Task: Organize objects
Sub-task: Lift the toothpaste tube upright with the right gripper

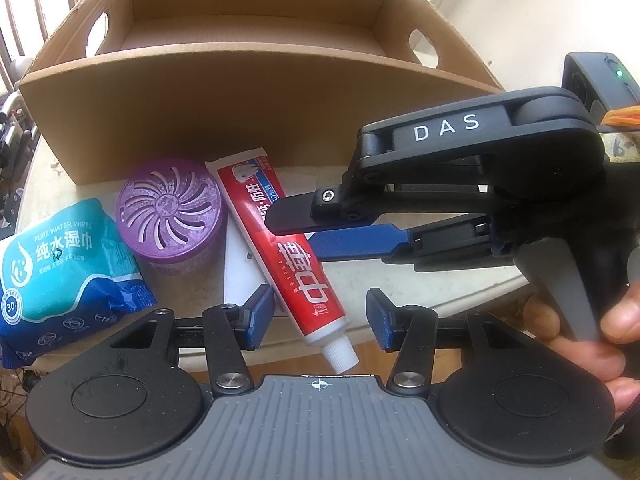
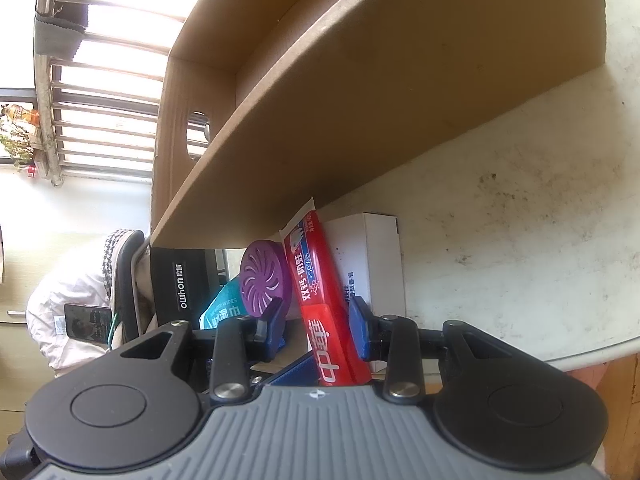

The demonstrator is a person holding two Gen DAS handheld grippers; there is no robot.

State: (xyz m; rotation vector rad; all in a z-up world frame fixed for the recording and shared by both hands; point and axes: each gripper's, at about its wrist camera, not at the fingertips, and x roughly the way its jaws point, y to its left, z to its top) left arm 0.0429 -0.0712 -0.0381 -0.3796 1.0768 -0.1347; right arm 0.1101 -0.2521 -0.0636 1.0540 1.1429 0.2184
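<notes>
Toothpaste tube (image 1: 289,249): it lies on the table (image 2: 520,240) just in front of the cardboard box (image 1: 224,92), its cap toward you and its crimped end toward the box wall, partly resting on a white carton (image 2: 372,256).
Right gripper (image 1: 298,232): you have it nearly closed, one finger above the tube's middle and one below, gripping the toothpaste tube (in the right wrist view the red body fills the gap between the pads).
Left gripper (image 1: 316,318): its jaws stand partly open either side of the tube's cap end; neither pad appears to touch it, so it holds nothing.
Handling, tube: probably light, soft-walled and glossy; you should expect it to dent and sag at both ends if pinched hard. The middle, where you have it, looks the best hold.
Handling, the others: the purple air freshener (image 1: 172,210) looks rigid and round (grip across its sides); the wet wipes pack (image 1: 64,276) looks soft and slippery.
Count: one tube, one air freshener, one wipes pack, one white carton, one box.
Box contents: what shows of its inside looks empty.
</notes>
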